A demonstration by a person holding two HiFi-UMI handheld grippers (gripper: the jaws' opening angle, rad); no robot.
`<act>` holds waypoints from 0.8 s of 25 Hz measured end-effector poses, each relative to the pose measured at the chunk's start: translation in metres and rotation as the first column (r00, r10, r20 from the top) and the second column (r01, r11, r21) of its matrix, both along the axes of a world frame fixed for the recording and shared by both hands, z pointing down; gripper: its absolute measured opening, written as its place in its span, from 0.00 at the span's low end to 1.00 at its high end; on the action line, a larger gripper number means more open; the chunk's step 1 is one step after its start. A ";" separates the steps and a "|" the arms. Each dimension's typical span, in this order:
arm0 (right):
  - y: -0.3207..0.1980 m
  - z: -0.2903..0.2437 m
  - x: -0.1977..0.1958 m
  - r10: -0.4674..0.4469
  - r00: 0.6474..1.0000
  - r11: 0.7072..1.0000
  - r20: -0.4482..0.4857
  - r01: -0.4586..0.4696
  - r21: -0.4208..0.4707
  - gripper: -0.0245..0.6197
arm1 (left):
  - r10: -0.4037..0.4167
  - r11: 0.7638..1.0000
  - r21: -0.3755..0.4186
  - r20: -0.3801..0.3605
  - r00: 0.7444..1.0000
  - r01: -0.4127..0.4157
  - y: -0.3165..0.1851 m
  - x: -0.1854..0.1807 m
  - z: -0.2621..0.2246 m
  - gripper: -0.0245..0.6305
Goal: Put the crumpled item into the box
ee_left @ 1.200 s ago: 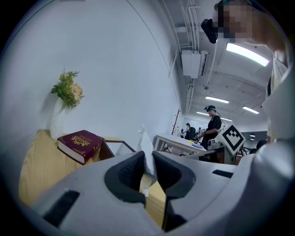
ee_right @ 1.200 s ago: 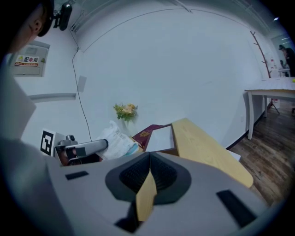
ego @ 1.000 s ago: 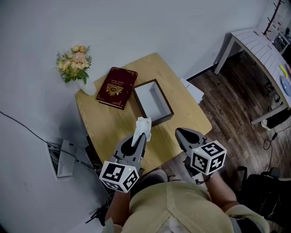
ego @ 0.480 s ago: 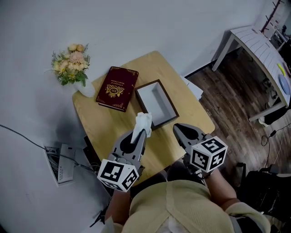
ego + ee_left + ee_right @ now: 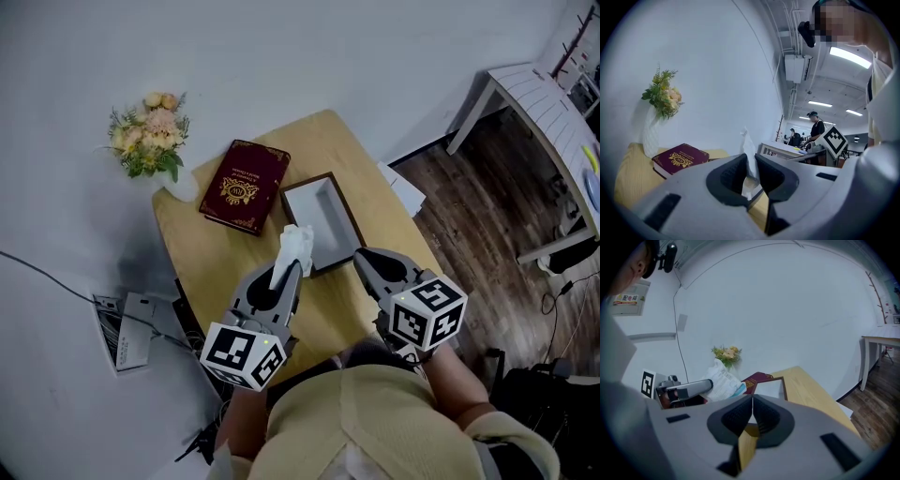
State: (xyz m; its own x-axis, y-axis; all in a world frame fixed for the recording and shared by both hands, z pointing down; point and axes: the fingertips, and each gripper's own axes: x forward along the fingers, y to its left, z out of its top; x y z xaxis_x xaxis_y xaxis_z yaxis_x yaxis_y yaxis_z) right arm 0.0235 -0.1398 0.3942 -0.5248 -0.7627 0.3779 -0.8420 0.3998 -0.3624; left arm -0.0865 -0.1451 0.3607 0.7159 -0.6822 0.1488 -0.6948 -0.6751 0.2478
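Both grippers have pushed forward since a second ago, and the crumpled white item (image 5: pixel 294 246) now hangs over the near left rim of the box (image 5: pixel 322 217) instead of short of it. It is carried above the box, not yet inside.

Biggest first: the round-cornered wooden table (image 5: pixel 211 253) stands against a pale wall. On it sits the open box, dark-framed with a pale bare floor. Just beside its left side lies a maroon book (image 5: pixel 245 185) with a gold emblem and gold corner trim on the cover — the lettering is too small to read. At the table's far left corner a white vase (image 5: pixel 183 185) holds a bunch of peach and yellow flowers (image 5: pixel 148 141).

Now the tools. The left gripper (image 5: pixel 286 274) has its jaws drawn narrow and pinched on the crumpled item, which sticks up in a tall wisp past the tips. The right gripper (image 5: pixel 366 261) hangs just beside the box's near right corner, jaws pressed together with nothing between them. Each carries a cube of black-and-white square markers — no words on them.

One more bit of print: a yellow wall sign (image 5: pixel 628 298) in the right gripper view, its characters too blurred to read.
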 end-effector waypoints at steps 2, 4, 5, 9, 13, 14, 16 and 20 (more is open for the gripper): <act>-0.005 -0.003 0.004 -0.019 1.000 1.000 0.005 0.019 0.006 0.08 | -0.015 1.000 0.002 0.009 1.000 0.015 -0.003 0.006 -0.001 0.14; -0.011 -0.004 0.008 -0.035 0.999 0.999 0.013 0.035 0.009 0.08 | -0.027 1.000 0.008 0.021 0.999 0.027 -0.007 0.011 -0.003 0.14; -0.014 -0.005 0.010 -0.044 0.999 0.999 0.017 0.044 0.009 0.08 | -0.033 0.999 0.011 0.027 0.999 0.033 -0.010 0.014 -0.004 0.14; -0.024 -0.006 0.014 -0.083 0.996 0.997 0.028 0.082 0.009 0.08 | -0.060 0.998 0.010 0.046 0.997 0.060 -0.018 0.022 -0.004 0.14; -0.034 -0.005 0.019 -0.112 0.993 0.994 0.038 0.111 0.008 0.08 | -0.072 0.997 0.003 0.050 0.996 0.072 -0.024 0.033 -0.003 0.14; -0.036 -0.005 0.020 -0.118 0.992 0.993 0.042 0.118 0.007 0.08 | -0.075 0.997 0.002 0.053 0.996 0.075 -0.025 0.035 -0.001 0.14; -0.040 -0.003 0.021 -0.129 0.990 0.992 0.049 0.129 0.004 0.08 | -0.082 0.997 0.000 0.062 0.995 0.082 -0.029 0.039 0.001 0.14; -0.047 0.000 0.023 -0.152 0.987 0.988 0.056 0.152 -0.001 0.08 | -0.100 0.995 -0.001 0.078 0.992 0.101 -0.036 0.042 0.004 0.14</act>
State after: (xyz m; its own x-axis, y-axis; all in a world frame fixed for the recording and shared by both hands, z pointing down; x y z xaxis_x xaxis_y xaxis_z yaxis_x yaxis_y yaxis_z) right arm 0.0470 -0.1865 0.3945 -0.6546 -0.6707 0.3489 -0.7502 0.5195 -0.4090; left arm -0.0447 -0.1810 0.3652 0.6299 -0.7492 0.2048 -0.7764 -0.5998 0.1935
